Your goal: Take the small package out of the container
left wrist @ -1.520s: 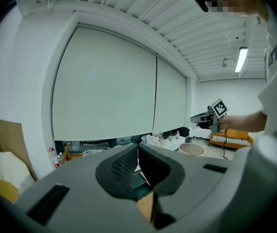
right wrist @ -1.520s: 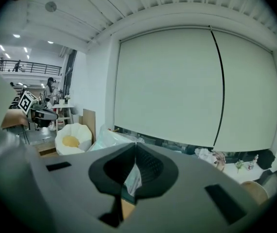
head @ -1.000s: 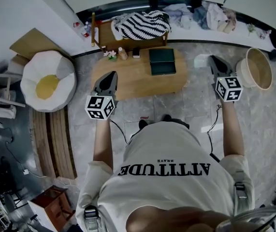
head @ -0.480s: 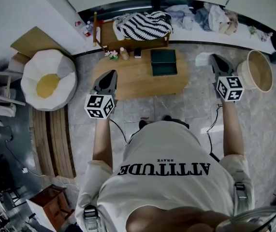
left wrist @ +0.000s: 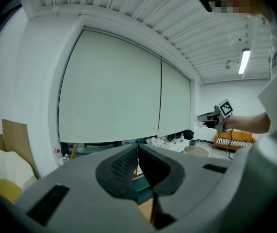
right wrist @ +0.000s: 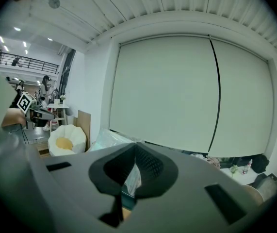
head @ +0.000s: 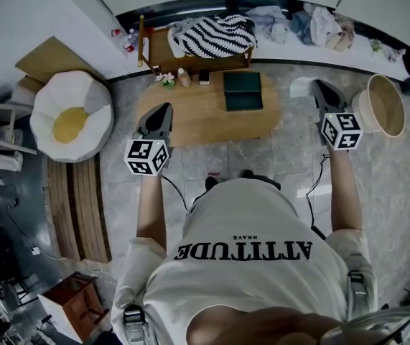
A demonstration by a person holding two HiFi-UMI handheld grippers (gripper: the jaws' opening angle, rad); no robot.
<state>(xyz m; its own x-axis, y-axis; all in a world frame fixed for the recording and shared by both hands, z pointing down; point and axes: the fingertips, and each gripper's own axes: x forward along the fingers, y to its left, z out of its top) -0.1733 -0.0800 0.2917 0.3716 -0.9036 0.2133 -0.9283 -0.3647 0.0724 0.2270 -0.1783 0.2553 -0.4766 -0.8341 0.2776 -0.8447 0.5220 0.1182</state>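
Over the low wooden table [head: 205, 121], the left gripper [head: 164, 109] is closed empty, and the right gripper [head: 318, 87] pinches a clear plastic package [head: 300, 90] by its edge, likely light, crinkly and slippery.

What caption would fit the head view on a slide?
Person before a low table; left gripper empty, right gripper pinching a clear package.

Own shirt [head: 244, 250]: large black print "ATTITUDE", upside down in head view; smaller word just above it, looks like "BRAVE". My left marker cube [head: 147, 157] and right marker cube [head: 342, 131]: black-and-white square codes, no letters.
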